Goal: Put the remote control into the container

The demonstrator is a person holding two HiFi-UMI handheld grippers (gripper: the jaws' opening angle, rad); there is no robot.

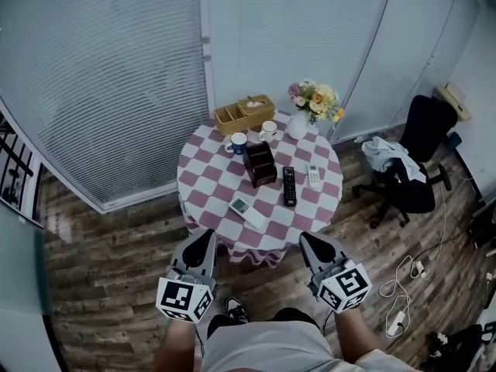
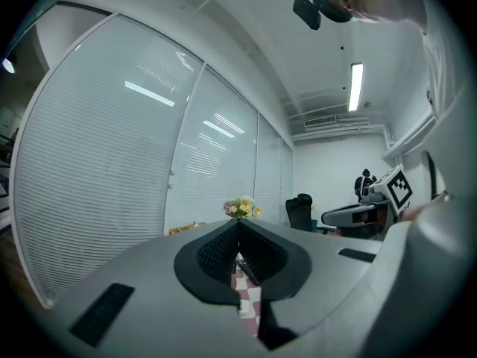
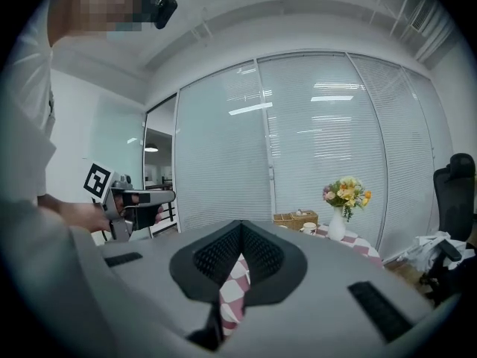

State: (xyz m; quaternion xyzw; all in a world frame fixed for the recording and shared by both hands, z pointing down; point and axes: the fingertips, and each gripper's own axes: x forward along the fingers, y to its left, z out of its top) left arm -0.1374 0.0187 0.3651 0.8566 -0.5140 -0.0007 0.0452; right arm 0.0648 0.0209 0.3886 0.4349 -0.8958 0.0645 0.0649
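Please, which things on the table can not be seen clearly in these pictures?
1. Inside of the dark container: head view, too small and dark.
2. Buttons of the black remote control: head view, too small.
3. Most of the table: gripper views, hidden behind the left tongs and the right tongs.

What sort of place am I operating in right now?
Probably an office lounge or meeting corner: glass partitions with blinds, a black swivel office chair on wood flooring, and a small round table with a checked cloth.
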